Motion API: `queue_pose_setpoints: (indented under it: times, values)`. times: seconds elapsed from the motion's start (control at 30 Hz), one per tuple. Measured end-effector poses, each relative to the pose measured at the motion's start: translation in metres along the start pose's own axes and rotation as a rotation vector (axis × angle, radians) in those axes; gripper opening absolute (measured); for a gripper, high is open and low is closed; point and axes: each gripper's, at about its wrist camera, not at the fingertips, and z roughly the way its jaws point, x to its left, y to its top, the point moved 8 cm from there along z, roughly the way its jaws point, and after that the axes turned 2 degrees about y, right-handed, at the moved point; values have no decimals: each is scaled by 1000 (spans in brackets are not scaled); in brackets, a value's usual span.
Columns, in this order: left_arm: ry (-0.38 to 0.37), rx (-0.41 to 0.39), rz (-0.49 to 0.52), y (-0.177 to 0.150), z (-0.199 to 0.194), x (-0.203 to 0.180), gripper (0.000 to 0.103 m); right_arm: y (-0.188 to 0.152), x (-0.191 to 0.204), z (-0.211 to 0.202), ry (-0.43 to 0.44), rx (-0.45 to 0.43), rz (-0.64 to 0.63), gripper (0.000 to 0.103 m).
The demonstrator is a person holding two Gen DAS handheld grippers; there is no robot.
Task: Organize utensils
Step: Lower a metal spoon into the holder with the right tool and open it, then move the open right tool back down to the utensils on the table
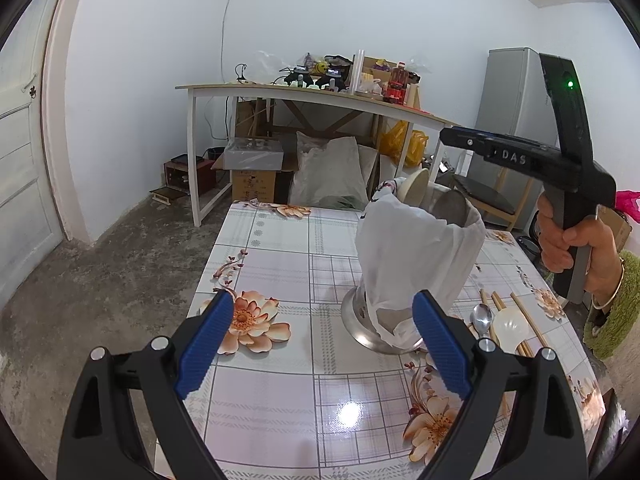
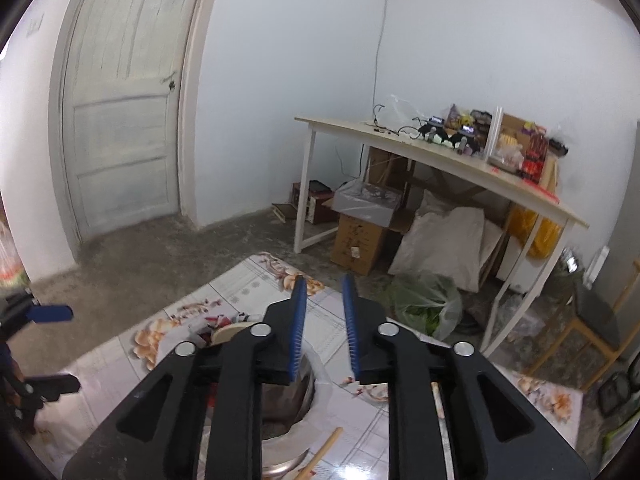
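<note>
Stainless-steel utensil holder (image 1: 362, 322), wrapped in a white plastic bag (image 1: 416, 256), stands on the glossy floral-print tabletop (image 1: 280, 392) with a cream ceramic spoon (image 1: 416, 188) poking from its mouth. Just right of its base lie a metal spoon (image 1: 482, 318), a white soup spoon (image 1: 510, 326) and brown wooden chopsticks (image 1: 528, 320), loose on the table. The left gripper (image 1: 322, 344) hovers low over the table, its blue-padded jaws spread wide and empty. The right gripper (image 2: 324, 324), held by a hand (image 1: 572, 240) in a green fuzzy sleeve (image 1: 616, 312), hangs above the holder's opening; its jaws stand slightly parted with nothing between them.
</note>
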Motion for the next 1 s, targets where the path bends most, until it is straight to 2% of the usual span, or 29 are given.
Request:
queue_pose_setpoints:
  times: [0.2,0.37,0.57,0.77,1.0]
  values:
    - [-4,-2,1,0,-2,-2,89,7,-16,-11,45,-23,117,28]
    - [-6,-4,5,1,-4,-5,89,7,-31,-28,56,-42,210,42]
    - [-10,-8,10,1,-6,-9,89,-12,-52,-51,31,-17,303,44]
    - [-24,-3,13,-1,-6,-16,89,-56,-75,-77,-10,55,392,44]
    - [-52,12,34,-6,-2,-34,89,-134,-101,-96,-42,174,571,44]
